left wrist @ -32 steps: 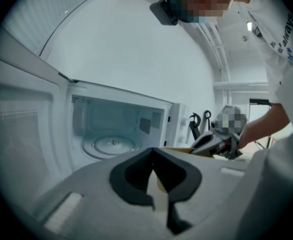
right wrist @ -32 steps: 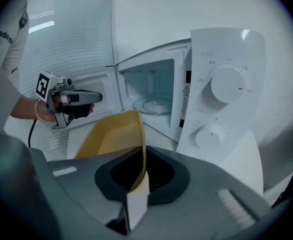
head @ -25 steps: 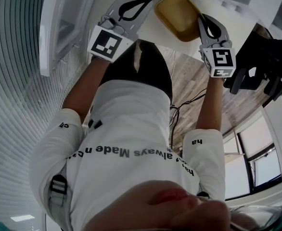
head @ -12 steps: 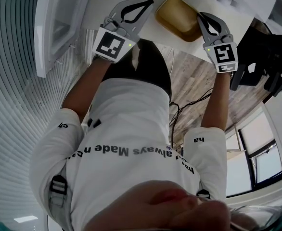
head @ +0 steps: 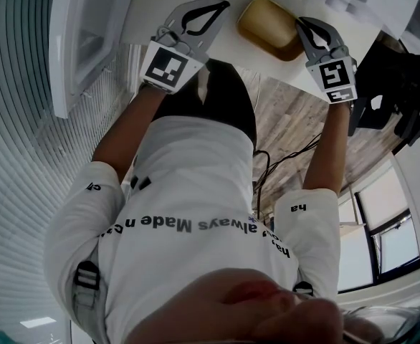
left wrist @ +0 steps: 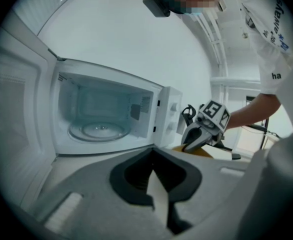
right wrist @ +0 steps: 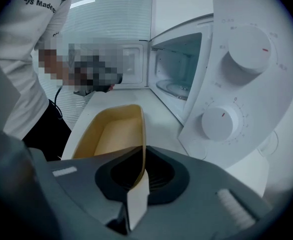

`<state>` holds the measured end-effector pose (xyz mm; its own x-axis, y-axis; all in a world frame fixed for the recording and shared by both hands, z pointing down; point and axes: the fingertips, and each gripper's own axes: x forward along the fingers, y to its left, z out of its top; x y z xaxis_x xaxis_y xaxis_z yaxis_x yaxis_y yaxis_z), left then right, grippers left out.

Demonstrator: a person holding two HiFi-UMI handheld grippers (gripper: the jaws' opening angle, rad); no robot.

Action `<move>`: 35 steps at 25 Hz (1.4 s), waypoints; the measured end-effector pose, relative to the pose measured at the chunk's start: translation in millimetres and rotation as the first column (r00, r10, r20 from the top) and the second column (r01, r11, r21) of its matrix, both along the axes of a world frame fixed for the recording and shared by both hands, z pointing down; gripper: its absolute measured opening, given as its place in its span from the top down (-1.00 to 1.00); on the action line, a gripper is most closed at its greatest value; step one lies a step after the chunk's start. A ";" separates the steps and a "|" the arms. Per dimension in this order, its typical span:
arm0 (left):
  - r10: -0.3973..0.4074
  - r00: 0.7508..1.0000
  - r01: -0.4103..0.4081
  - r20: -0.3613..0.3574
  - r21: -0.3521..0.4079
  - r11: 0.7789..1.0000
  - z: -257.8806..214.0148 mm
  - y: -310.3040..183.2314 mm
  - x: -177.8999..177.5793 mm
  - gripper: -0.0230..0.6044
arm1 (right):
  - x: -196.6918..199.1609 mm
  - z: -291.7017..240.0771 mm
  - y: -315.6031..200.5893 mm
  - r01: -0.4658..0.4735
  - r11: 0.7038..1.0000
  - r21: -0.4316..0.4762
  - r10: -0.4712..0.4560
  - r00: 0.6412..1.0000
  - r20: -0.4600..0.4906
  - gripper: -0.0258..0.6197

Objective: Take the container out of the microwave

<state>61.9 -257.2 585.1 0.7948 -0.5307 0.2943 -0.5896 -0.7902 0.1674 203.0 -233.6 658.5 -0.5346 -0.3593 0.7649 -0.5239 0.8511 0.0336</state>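
Right gripper [right wrist: 138,196] clenched on rim of shallow yellow plastic container [right wrist: 114,134], outside open white microwave [right wrist: 226,89] standing at its 2 o'clock; left gripper [left wrist: 156,196] pinched shut, nothing between jaws

Head view steeply downward, gripper views low, close — both share the microwave [left wrist: 104,106]
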 end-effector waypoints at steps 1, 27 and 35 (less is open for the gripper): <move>0.000 1.000 0.000 0.001 -0.003 1.000 1.1 -0.3 0.0 0.92 | 0.9 2.9 0.0 0.009 1.000 -0.003 -0.009 1.000 -0.012 0.88; 0.011 1.000 -0.012 0.027 0.026 1.000 -37.3 -1.0 -2.2 0.92 | 13.9 -50.7 -23.4 -0.171 0.972 0.161 0.176 0.984 -0.013 0.72; 0.009 1.000 -0.008 -0.012 0.063 0.998 -115.8 2.9 -3.8 0.92 | 1.7 -159.8 -12.9 -0.346 0.905 0.247 0.318 0.937 0.148 0.75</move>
